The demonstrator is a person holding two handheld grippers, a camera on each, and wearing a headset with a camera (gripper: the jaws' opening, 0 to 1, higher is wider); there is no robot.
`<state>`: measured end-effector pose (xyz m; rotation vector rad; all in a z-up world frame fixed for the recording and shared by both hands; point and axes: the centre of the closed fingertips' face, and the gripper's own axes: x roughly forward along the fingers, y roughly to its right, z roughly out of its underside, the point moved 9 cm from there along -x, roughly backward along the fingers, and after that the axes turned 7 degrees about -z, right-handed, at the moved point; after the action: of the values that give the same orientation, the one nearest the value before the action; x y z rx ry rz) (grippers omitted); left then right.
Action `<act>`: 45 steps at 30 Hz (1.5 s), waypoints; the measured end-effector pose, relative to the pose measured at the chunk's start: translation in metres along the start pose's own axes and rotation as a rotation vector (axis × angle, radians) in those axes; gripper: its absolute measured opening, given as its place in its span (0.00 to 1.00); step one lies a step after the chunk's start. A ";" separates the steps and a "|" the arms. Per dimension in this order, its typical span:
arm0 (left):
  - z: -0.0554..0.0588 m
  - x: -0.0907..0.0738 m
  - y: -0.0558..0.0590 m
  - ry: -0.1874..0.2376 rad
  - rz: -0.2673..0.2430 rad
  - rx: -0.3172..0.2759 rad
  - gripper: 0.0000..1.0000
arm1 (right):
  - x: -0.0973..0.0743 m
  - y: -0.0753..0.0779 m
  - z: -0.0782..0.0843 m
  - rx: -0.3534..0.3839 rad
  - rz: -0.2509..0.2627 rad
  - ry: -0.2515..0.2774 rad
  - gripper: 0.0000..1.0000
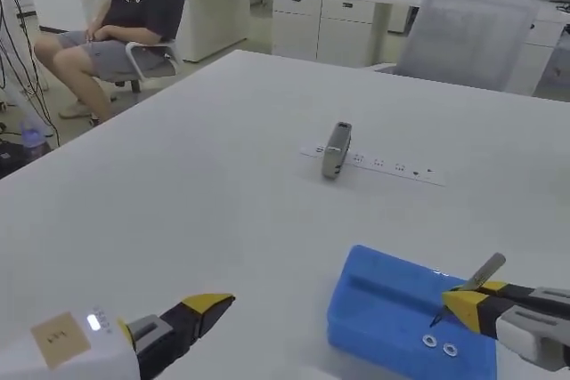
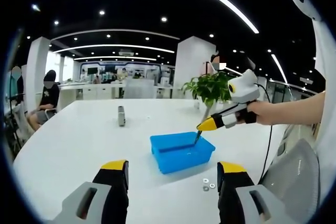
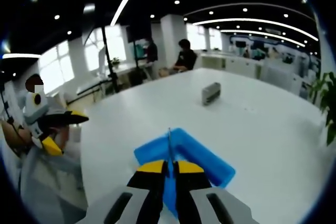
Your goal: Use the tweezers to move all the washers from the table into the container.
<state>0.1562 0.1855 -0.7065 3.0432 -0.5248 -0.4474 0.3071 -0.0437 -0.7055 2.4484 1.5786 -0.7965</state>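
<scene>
Slantwise, tweezers (image 1: 485, 270) point tips-down over the blue container (image 1: 378, 304).

The table (image 1: 223, 175) is white, smooth and matt. The blue container (image 1: 383, 304) looks like plastic with a soft sheen. 2 washers (image 1: 430, 341) gleam like bare metal. The tweezers (image 1: 485, 269) look like dull grey metal.

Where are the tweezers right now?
Head view, lower right: the tweezers are clamped in the right gripper, tips pointing down over the blue container.
</scene>
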 end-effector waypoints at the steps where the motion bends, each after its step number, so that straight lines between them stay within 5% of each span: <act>1: 0.000 0.000 0.000 0.000 0.000 0.000 0.69 | 0.000 -0.003 0.000 -0.002 -0.006 0.000 0.03; 11: 0.000 0.000 0.000 -0.003 0.002 0.001 0.68 | 0.004 -0.025 0.021 0.014 -0.089 -0.041 0.03; 28: 0.001 0.000 0.001 -0.011 0.008 0.004 0.66 | 0.020 -0.039 0.060 0.053 -0.137 -0.147 0.04; 45: 0.002 0.000 0.000 -0.018 0.008 0.010 0.65 | 0.020 -0.045 0.063 -0.032 -0.136 -0.181 0.04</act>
<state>0.1559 0.1850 -0.7083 3.0478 -0.5418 -0.4731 0.2508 -0.0307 -0.7615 2.1957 1.6879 -0.9756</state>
